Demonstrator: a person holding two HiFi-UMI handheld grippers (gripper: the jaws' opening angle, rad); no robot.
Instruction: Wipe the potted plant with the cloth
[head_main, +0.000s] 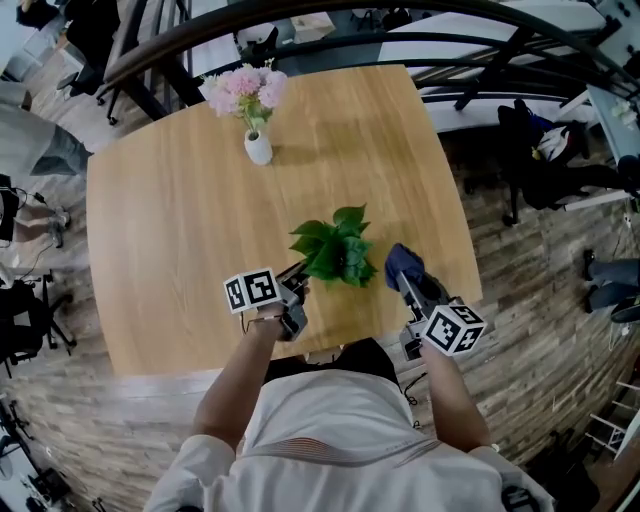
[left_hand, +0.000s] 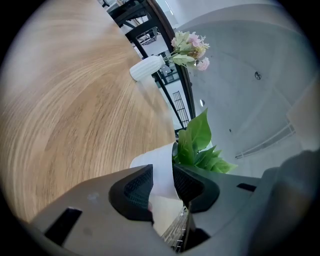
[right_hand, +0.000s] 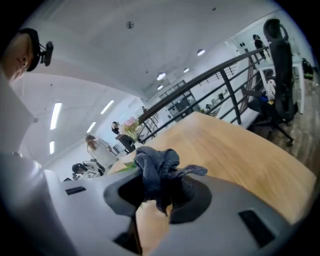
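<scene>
The potted plant (head_main: 335, 248) with broad green leaves stands near the front edge of the wooden table (head_main: 180, 250). My left gripper (head_main: 297, 277) reaches it from the left. In the left gripper view its pads press on both sides of the white pot (left_hand: 157, 167), with the leaves (left_hand: 197, 142) rising just behind. My right gripper (head_main: 405, 282) hovers just right of the plant, shut on a bunched dark blue cloth (head_main: 403, 262). In the right gripper view the cloth (right_hand: 155, 167) bulges up out of the jaws, and a sliver of green leaf (right_hand: 127, 165) shows to its left.
A small white vase of pink flowers (head_main: 258, 147) stands at the table's far side, also seen in the left gripper view (left_hand: 147, 67). A dark railing (head_main: 330, 20) curves behind the table. An office chair (head_main: 540, 150) stands to the right. People (right_hand: 97, 147) are far off.
</scene>
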